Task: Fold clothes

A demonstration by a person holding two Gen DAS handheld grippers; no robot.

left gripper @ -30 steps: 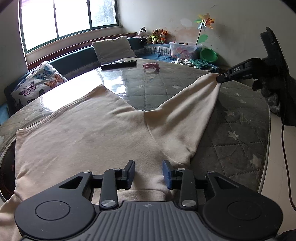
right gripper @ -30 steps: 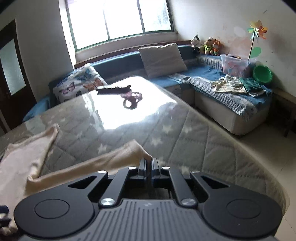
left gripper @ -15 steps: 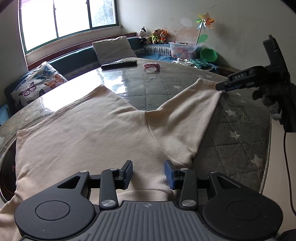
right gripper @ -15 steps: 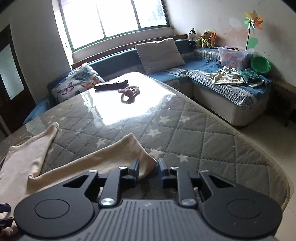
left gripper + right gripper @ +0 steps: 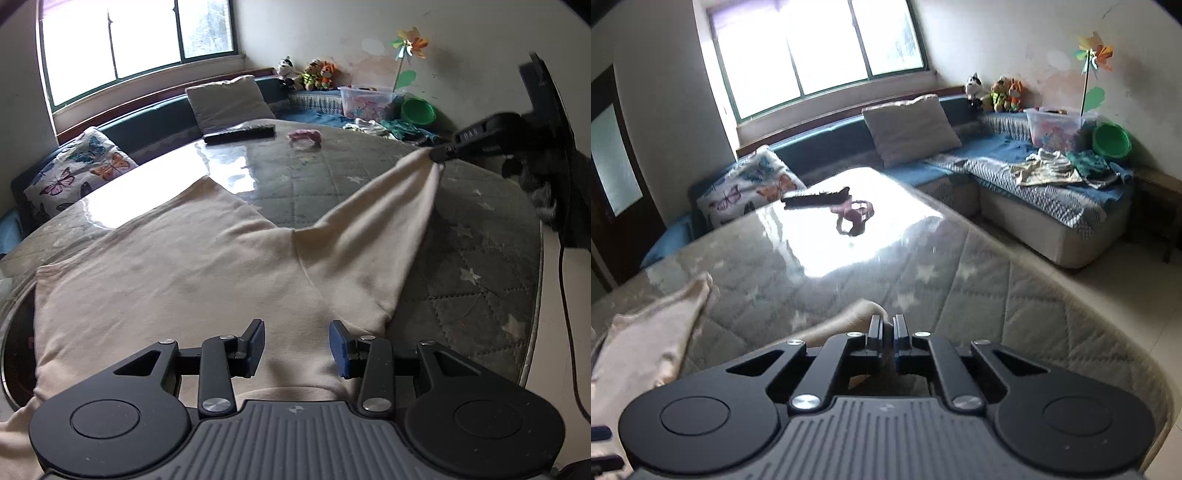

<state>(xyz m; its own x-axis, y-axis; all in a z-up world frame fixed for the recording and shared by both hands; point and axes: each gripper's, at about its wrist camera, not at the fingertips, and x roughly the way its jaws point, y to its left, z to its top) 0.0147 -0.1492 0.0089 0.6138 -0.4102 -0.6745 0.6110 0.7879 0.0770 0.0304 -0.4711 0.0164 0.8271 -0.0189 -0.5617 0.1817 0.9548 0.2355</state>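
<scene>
Pinching sleeve end (image 5: 424, 166) of cream shirt (image 5: 166, 273) in right gripper (image 5: 887, 328), lifted near table's (image 5: 480, 258) right edge; left gripper (image 5: 296, 341) spread open above shirt's near hem.

Left gripper (image 5: 296, 343) is hovering over the cream shirt (image 5: 177, 273) at 6 o'clock, jaws apart. Right gripper (image 5: 437, 154) is pinching the sleeve (image 5: 384, 221) tip at 2 o'clock, lifting it off the quilted table (image 5: 480, 258).

The left gripper (image 5: 296, 345) sits low and level with its jaws spread wide apart and nothing between them, while the right gripper (image 5: 887, 329), reaching in from the right in the left wrist view, has its jaws pinched nearly together on cloth.
</scene>
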